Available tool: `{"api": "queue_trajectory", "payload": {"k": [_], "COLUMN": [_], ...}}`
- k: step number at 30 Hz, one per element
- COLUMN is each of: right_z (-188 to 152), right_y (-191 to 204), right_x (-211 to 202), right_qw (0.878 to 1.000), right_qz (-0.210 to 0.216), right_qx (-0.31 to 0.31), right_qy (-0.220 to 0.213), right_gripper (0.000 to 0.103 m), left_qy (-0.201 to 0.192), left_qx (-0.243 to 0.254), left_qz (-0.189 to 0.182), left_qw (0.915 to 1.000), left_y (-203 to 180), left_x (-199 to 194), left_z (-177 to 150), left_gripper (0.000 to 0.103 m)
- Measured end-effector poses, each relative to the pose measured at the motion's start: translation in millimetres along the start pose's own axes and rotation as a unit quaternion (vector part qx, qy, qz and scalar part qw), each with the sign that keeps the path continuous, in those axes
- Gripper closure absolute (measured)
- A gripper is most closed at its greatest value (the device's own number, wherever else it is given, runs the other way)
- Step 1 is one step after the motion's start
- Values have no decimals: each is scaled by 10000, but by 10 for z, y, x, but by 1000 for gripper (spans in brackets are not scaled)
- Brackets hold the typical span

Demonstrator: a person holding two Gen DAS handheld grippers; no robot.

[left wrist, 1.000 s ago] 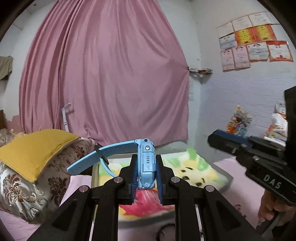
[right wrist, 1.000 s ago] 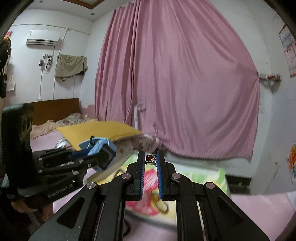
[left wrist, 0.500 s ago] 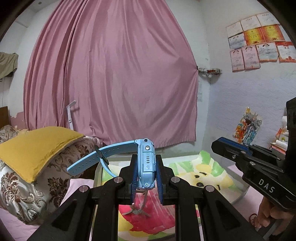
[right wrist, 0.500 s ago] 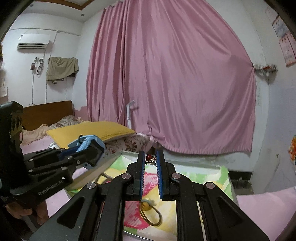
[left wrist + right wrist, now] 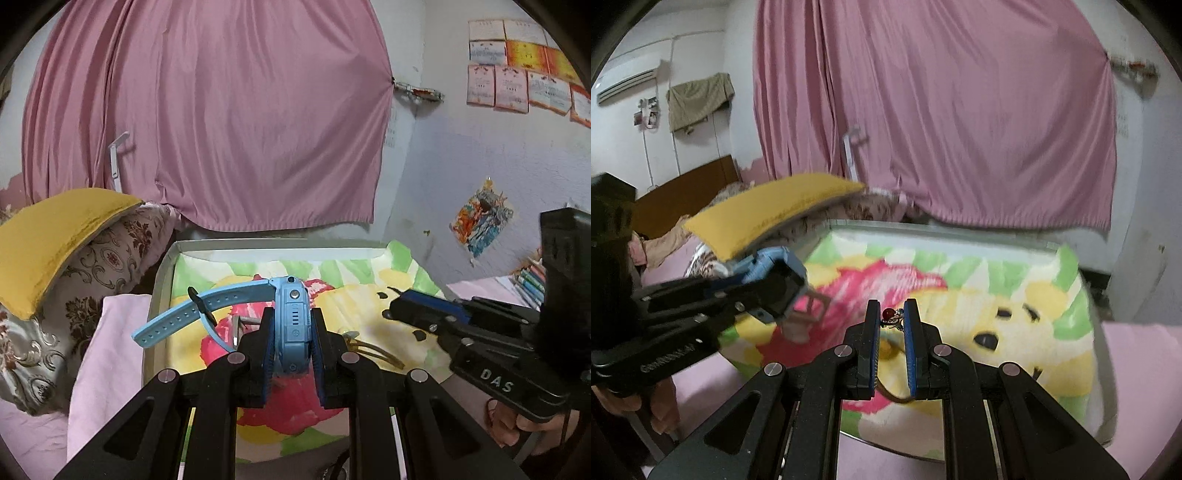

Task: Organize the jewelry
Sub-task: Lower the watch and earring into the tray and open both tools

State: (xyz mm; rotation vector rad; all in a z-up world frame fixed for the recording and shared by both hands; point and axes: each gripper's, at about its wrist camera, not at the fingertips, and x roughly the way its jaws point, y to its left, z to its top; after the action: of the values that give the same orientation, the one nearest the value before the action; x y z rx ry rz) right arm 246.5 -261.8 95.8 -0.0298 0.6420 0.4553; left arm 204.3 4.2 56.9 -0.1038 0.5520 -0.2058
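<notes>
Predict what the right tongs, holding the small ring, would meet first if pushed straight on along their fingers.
Probably the cartoon-printed tray, on its yellow bear print just past the ring; depth is unclear.

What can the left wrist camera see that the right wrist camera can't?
Only the left wrist view shows the certificates on the wall, the colourful poster, and the whole blue watch clamped in the left gripper with its strap sticking out.

Only the right wrist view shows the air conditioner, the hanging cloth, and the small ring with a red bead pinched in the right gripper.

Both show the pink curtain, the yellow pillow and the cartoon tray.
</notes>
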Motion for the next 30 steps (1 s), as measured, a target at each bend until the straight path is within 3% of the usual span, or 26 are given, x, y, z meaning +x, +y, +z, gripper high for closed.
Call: {"api": "queue_trajectory", "payload": {"k": [10,20,30], "right_z": [-158,-171,-200], "right_y": [-87,-12,27], "right_x": [303,315,291], "right_qw": [9975,9971,9968], "right_qz": [113,115,89], "right_qx": [159,131,25], "right_qy": [677,743,789], "right_gripper": [92,92,92], "left_qy": [377,416,415], "left_qx": [183,149,453], "left_qz": [66,38,29], "left_qw": [9991,9990,9981], "left_y": [-38,-24,-102], "left_x": [56,54,33], "left_z": [-40,-34,-85], "left_gripper": [87,86,86]}}
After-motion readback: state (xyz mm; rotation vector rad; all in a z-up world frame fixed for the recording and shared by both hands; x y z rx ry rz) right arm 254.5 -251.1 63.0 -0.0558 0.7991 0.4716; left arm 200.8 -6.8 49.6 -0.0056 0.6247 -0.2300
